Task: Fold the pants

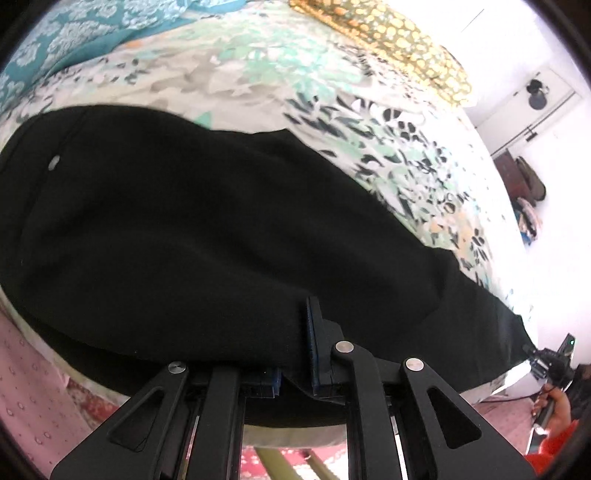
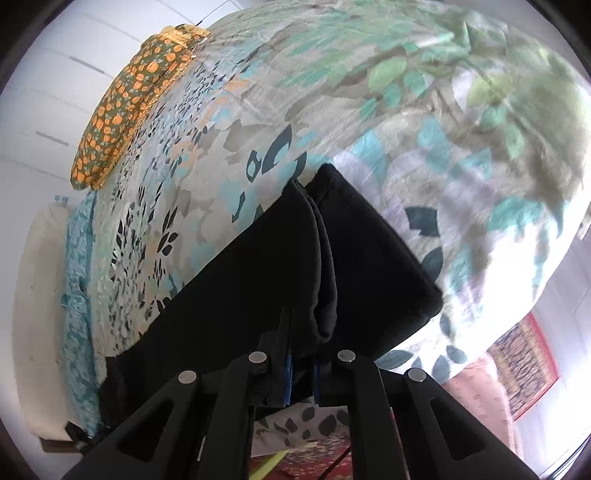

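The left gripper (image 1: pixel 295 354) has its fingers pinched tight on the soft black cloth pants (image 1: pixel 177 236) at the bed's near edge. The right gripper (image 2: pixel 301 363) pinches them too. The pants lie across the leafy flowered bedsheet (image 1: pixel 280 81). An orange flowered pillow (image 2: pixel 129 99) sits at the far edge.

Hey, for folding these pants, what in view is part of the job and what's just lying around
Part of the job:
black pants
left gripper, shut on the pants
right gripper, shut on the pants
floral bedsheet under them

Just lying about:
orange-patterned pillow
teal patterned cloth
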Demonstrator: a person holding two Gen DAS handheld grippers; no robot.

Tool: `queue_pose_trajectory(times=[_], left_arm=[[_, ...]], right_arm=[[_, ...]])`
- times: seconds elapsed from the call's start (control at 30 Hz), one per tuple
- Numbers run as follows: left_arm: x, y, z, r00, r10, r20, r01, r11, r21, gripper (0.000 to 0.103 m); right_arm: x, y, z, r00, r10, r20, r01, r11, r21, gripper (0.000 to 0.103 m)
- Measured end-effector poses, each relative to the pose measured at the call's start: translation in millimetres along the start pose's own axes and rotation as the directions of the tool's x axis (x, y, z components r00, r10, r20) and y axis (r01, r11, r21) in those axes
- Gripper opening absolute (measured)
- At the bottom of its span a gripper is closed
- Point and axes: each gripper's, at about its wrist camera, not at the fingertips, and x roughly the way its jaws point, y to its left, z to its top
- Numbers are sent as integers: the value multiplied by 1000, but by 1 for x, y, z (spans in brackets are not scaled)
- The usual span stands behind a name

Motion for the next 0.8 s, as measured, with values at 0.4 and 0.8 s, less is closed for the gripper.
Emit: queue_pose_trajectory(times=[0.4,0.8], left_arm=[[14,-8,-14,998,13,-67,-9,998,56,10],[11,-3,-27,996,1,-88,5,998,68,10]], right_arm=[[13,-3,9,988,-144,-55,140,987,-72,9],[9,-9,8,992,-128,-23,128,992,3,9]])
